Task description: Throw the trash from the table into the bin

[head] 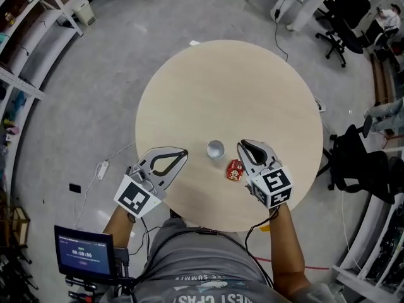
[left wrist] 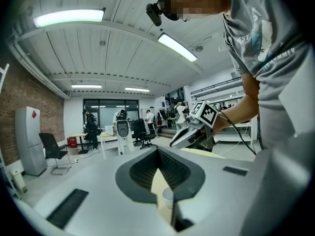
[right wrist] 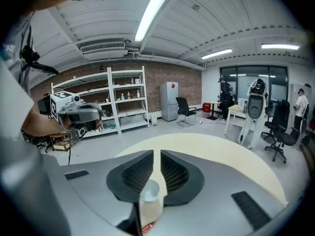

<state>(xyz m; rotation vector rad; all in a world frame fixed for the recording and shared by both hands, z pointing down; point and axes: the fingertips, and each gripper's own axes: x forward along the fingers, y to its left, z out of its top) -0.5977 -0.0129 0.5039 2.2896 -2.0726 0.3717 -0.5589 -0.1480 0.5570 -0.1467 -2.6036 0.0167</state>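
1. The table (head: 189, 81) is round, with a smooth, pale, matt top like light wood and a thin, clean rim.
2. A small white cup (head: 215, 149) stands mouth up near the table's near edge, between the two grippers and touching neither. A crumpled red wrapper (head: 235, 170) lies flat just beside the right gripper's jaws, closer to the near edge than the cup.
3. The left gripper (head: 184, 153) is pale grey with dark ribbed pads. Its curved jaws are pressed together at the tips and pinch nothing. It hangs over the near-left edge, with its marker cube out past the rim.
4. The right gripper (head: 242, 146) has its jaws pressed together with only a slit between the pads, also on nothing. It hangs over the top, inside the near-right edge.
5. Grey floor (head: 95, 106) runs wide round the left and far edges. A black office chair (head: 356, 163) stands close to the right edge, and a white cable (head: 117, 153) trails off the near-left.
6. Only the right gripper view shows the white shelves (right wrist: 123, 100) against a brick wall (right wrist: 147, 85). Only the left gripper view shows the person's grey T-shirt (left wrist: 266, 43).
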